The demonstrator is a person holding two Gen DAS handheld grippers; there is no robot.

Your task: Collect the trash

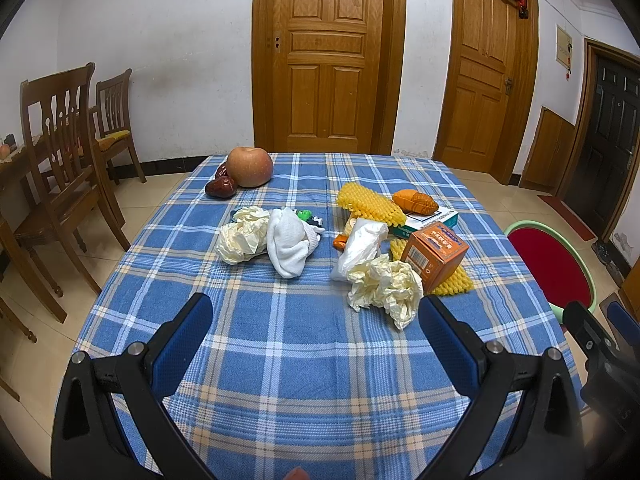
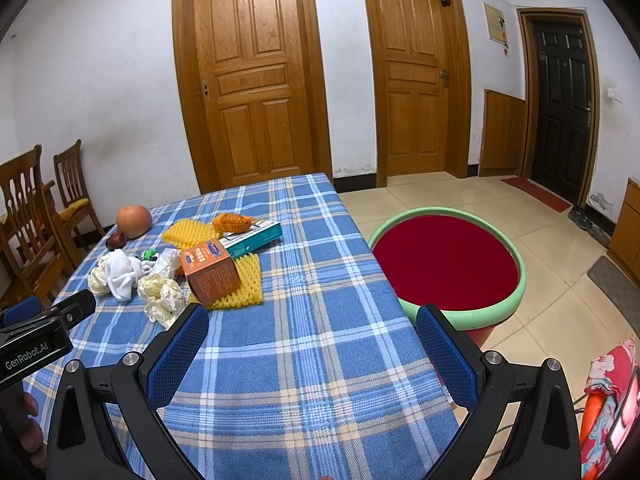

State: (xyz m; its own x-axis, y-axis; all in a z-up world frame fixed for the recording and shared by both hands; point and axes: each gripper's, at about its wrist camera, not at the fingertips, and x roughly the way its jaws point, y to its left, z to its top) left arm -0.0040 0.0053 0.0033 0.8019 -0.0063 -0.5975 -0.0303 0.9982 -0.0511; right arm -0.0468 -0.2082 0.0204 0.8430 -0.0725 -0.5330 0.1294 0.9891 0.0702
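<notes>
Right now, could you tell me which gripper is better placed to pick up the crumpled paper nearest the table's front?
Left. The left gripper is open and the crumpled paper sits just beyond its right finger. The right gripper, also open, faces bare tablecloth and the bin, paper off to its left.

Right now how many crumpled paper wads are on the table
2. One wad lies near the front, against the orange box. The other wad sits left of the white cloth. More may be hidden under the pile.

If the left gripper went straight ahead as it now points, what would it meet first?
Probably the white cloth, which sits nearest its centre line. The left gripper is open over bare tablecloth; depth is uncertain.
</notes>
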